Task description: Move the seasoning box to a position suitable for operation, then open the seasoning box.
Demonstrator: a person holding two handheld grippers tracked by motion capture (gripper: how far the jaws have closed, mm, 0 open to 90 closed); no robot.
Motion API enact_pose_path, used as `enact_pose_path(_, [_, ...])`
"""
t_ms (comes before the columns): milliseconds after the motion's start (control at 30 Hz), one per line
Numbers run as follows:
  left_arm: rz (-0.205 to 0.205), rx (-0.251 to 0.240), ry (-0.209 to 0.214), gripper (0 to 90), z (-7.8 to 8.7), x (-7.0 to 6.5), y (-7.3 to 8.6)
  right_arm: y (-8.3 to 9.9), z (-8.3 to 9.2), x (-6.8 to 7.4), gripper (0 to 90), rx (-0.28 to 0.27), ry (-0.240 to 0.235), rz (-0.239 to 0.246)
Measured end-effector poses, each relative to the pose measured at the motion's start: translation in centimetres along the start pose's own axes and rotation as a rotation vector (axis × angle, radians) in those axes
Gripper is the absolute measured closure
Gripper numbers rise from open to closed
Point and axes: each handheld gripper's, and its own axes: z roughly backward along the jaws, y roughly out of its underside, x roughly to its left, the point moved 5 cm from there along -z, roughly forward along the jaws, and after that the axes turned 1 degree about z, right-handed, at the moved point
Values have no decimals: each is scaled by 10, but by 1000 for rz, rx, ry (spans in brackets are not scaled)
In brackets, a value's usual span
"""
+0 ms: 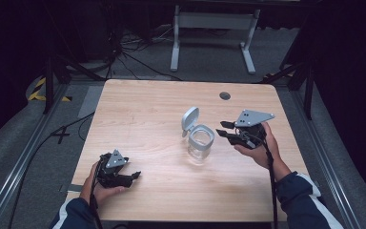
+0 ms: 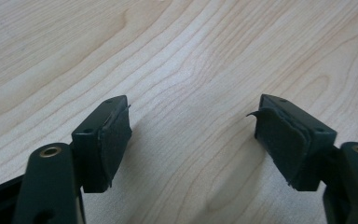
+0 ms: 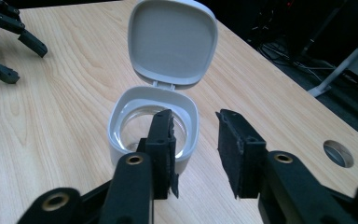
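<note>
We see one wooden table (image 1: 143, 119) with one clear jar (image 1: 200, 141) standing a little right of its middle. The jar has one grey rim and one grey hinged lid (image 1: 189, 119), and the lid is flipped up and back, leaving the jar open. From the right gripper view the jar (image 3: 153, 133) looks see-through at the bottom, and we cannot tell whether anything is in it.

We count two grippers, one in each hand. The left gripper (image 1: 134, 175) sits low at the near left of the table, well apart from the jar; in its own view its jaws are spread wide over bare wood, with nothing between them (image 2: 191, 135). The right gripper (image 1: 222, 129) is held just beside the jar, on the jar's right, its tips pointing at it. In its own view (image 3: 193, 144) the jaws stand apart with a gap between them, gripping nothing; one jaw overlaps the jar's rim in the picture, the other lies outside it.

One round hole (image 1: 225, 96) sits near the table's far edge
</note>
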Motion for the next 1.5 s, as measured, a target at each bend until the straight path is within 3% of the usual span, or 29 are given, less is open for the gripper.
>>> enact_pose_path(533, [8,4,-4,248,0,0,0,32,23,3,553,48,-2,12])
enact_pose_path(933, [13,4,-11,245,0,0,0,66,32,9,526,124,-7,21])
enact_pose_path(1500, [19,4,-9,242,0,0,0,116,54,10,465,139,1,8])
